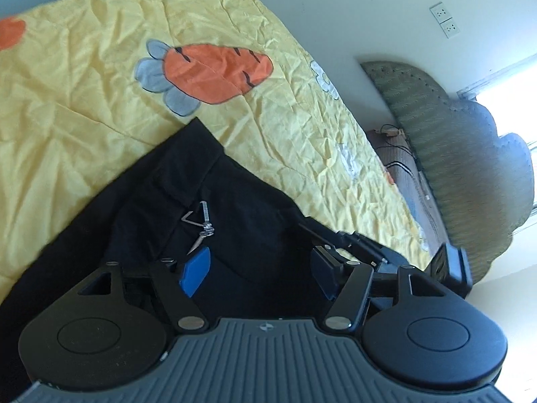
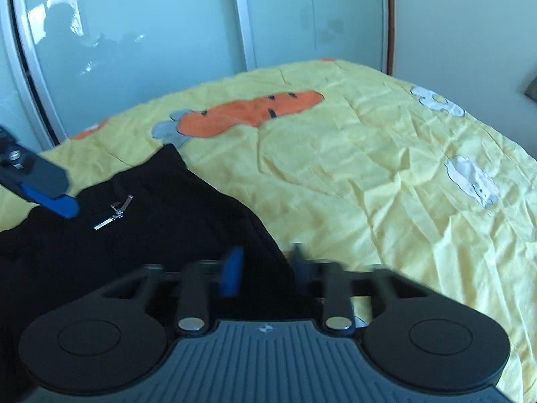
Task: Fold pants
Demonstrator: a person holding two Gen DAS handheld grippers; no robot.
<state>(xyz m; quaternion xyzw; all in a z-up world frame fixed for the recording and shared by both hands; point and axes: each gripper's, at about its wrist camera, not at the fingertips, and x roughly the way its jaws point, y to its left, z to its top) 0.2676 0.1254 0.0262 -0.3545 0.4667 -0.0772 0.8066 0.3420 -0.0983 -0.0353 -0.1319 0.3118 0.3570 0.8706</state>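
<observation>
Black pants lie on a yellow bedspread with carrot prints; a silver metal clasp shows near the waistband. My left gripper is open, its blue pads wide apart just above the black cloth. In the right wrist view the pants fill the lower left, with the clasp on them. My right gripper is open over the pants' right edge, blurred by motion. The left gripper's blue fingertip shows at the far left.
The bedspread stretches far right and back. Pale sliding wardrobe doors stand behind the bed. A green padded headboard and a wall socket are at the right in the left wrist view.
</observation>
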